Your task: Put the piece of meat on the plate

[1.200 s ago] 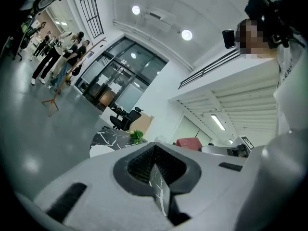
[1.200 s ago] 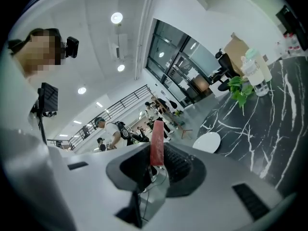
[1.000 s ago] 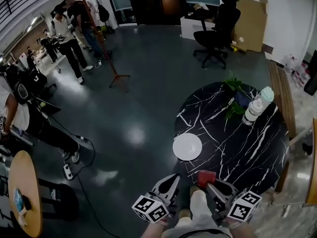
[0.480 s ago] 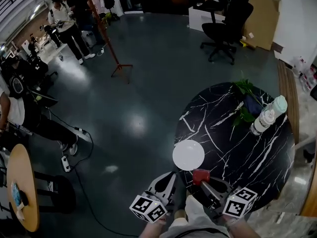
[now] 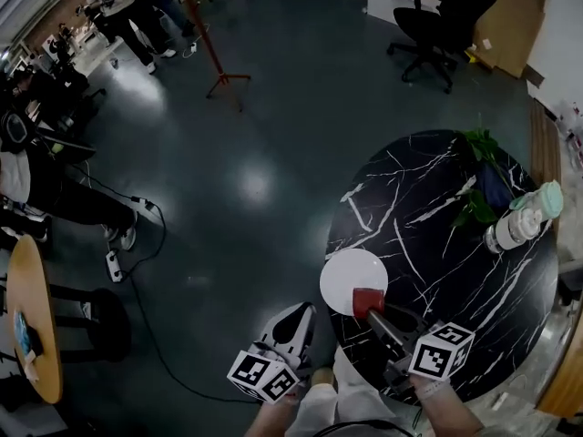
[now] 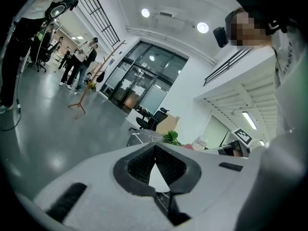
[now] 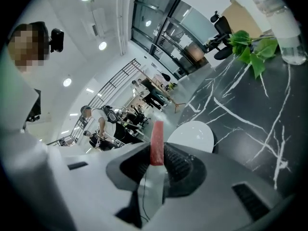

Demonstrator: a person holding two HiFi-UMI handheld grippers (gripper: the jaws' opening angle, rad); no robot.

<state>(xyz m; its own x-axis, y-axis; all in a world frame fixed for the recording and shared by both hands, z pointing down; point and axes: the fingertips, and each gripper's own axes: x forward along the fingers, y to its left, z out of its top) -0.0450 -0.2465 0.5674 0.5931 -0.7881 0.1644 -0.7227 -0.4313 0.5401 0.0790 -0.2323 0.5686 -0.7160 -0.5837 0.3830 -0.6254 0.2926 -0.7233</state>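
Red meat [image 5: 368, 302], clamped in the right tool [image 5: 372, 311], has travelled from short of the plate [image 5: 344, 273] to its near rim, above the counter [image 5: 437, 235]. Lowering and letting go look next; the left tool [image 5: 301, 319] hangs closed and empty off the counter's edge

Open office or lab hall. Polished grey floor [image 5: 246, 135]; swivel chair [image 5: 434, 16] and cardboard [image 5: 510, 12] far right; glass doors [image 6: 142, 83]; railed upper gallery [image 6: 98, 18]; ceiling lights [image 6: 202, 27]; people [image 5: 36, 176] with gear far left; round black marble counter [image 5: 437, 271] near right.
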